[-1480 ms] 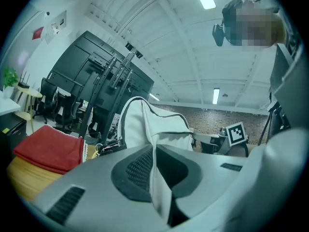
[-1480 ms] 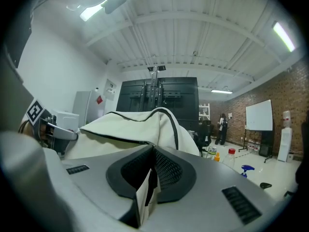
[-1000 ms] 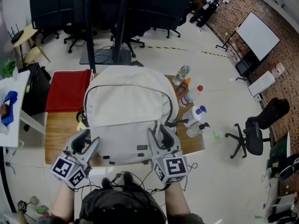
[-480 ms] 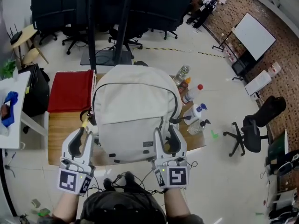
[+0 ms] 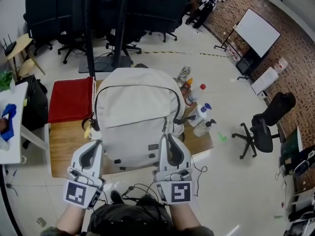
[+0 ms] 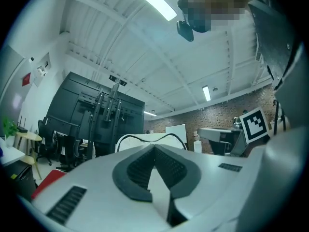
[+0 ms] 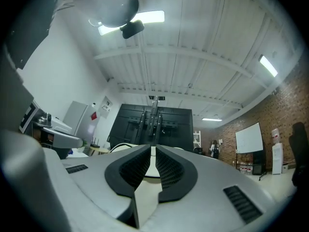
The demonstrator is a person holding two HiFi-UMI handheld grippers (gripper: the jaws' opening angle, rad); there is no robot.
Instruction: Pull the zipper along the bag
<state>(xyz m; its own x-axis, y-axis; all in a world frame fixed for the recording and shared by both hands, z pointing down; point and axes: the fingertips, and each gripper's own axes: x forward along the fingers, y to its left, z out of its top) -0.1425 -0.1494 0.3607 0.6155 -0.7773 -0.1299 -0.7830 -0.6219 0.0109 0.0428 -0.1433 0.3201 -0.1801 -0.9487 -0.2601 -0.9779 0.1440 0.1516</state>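
A light grey backpack (image 5: 135,114) lies flat on the wooden table (image 5: 66,139). Its black zipper track (image 5: 138,85) arcs round the top panel, and a dark pull (image 5: 177,120) sits at the right end. My left gripper (image 5: 94,144) hovers over the bag's near left corner, shut with nothing in it. In the left gripper view the left gripper (image 6: 154,147) shows its pads meeting, with the backpack (image 6: 145,138) beyond. My right gripper (image 5: 167,137) is over the near right part of the bag. The right gripper (image 7: 153,149) has jaws closing to a narrow slit with nothing between them.
A red cloth (image 5: 71,100) covers the table's far left. Bottles (image 5: 183,75) and spray bottles (image 5: 203,126) crowd the table's right edge beside the bag. A small yellow item (image 5: 87,130) lies at the bag's left side. Office chairs (image 5: 263,127) stand on the floor around.
Both grippers have swung upright and moved up to the bag's near edge. The left jaws have gone from wide apart to shut, and the right jaws have narrowed.
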